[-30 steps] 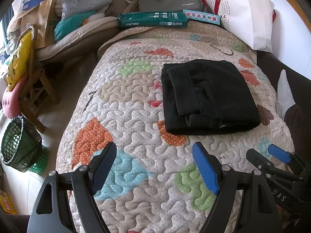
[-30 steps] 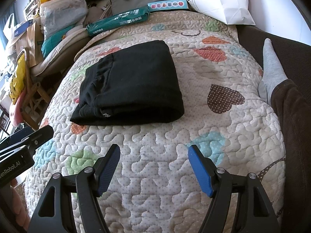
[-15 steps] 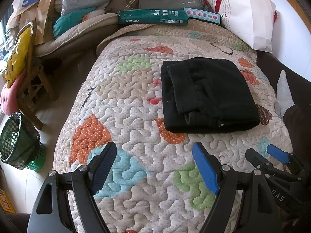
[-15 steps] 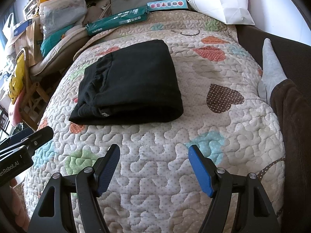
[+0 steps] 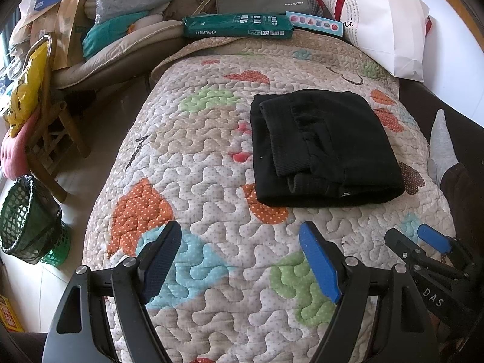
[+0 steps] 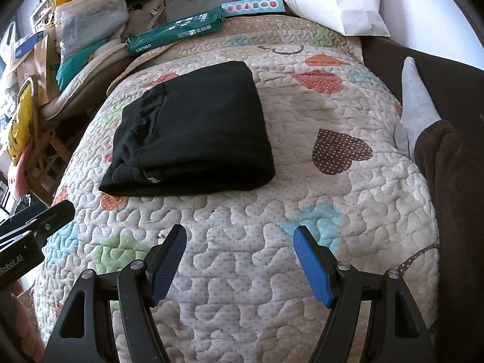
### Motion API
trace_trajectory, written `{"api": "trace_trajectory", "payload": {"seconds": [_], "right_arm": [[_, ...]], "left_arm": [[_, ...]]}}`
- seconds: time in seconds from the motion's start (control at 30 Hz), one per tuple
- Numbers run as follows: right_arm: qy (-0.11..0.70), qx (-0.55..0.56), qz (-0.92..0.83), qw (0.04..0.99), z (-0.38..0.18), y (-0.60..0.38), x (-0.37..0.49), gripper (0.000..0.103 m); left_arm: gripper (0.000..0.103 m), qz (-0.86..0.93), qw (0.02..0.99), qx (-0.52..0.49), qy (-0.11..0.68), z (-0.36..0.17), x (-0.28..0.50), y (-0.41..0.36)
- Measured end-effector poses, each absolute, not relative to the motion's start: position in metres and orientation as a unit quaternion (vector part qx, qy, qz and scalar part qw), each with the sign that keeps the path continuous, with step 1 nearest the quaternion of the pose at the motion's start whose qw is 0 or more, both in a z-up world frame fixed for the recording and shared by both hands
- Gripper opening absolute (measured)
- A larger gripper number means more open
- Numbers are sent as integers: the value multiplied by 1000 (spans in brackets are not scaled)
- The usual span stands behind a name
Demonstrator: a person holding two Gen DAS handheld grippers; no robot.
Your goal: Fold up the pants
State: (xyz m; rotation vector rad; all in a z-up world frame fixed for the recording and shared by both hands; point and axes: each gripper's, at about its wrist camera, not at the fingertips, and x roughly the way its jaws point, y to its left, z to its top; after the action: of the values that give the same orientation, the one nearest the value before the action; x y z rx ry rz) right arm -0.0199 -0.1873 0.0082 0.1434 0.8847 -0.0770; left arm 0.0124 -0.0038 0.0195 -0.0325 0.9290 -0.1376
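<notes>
Where pants (image 5: 326, 148) lie folded, inner layers hidden, both grippers' fingers (image 5: 317, 263) apart, empty.

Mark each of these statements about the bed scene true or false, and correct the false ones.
1. The black fabric pants lie folded into a compact rectangle on the heart-patterned quilted bedspread. True.
2. The left gripper is clamped on the pants. False: it is open, short of them, nothing between its pads.
3. The right gripper is open and empty. True.
4. A white paper bag stands at the bed's far end. True.
5. The green mesh basket sits on the bedspread. False: it stands on the floor beside the bed.
</notes>
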Motion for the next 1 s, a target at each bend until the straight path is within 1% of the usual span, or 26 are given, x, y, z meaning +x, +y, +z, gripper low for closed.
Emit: {"api": "trace_trajectory", "payload": {"seconds": [0.2, 0.3, 0.47, 0.6, 0.67, 0.7, 0.77, 0.87, 1.0], "right_arm": [[430, 64, -36, 900, 7, -187, -19, 78], [429, 60, -37, 901, 8, -186, -19, 78], [415, 50, -43, 907, 13, -184, -24, 78], [389, 24, -51, 919, 30, -179, -40, 78], [376, 19, -51, 925, 41, -176, -50, 78], [369, 19, -51, 928, 48, -175, -55, 78], [354, 26, -49, 934, 63, -172, -67, 78], [334, 25, -38, 941, 84, -163, -87, 79], [320, 19, -16, 947, 110, -151, -103, 81]], "left_arm": [[80, -65, 894, -15, 443, 22, 12, -4], [80, -64, 901, -19, 428, 31, 9, -3], [80, -56, 932, -9, 358, 61, -12, -5], [80, -51, 952, -12, 301, 95, -35, -4], [89, -45, 964, -26, 262, 119, -57, 1], [92, -41, 968, -30, 245, 128, -66, 5], [103, -31, 980, -37, 194, 151, -91, 12], [103, -18, 988, -38, 151, 183, -123, 23], [103, -12, 987, -65, 147, 207, -147, 40]]}}
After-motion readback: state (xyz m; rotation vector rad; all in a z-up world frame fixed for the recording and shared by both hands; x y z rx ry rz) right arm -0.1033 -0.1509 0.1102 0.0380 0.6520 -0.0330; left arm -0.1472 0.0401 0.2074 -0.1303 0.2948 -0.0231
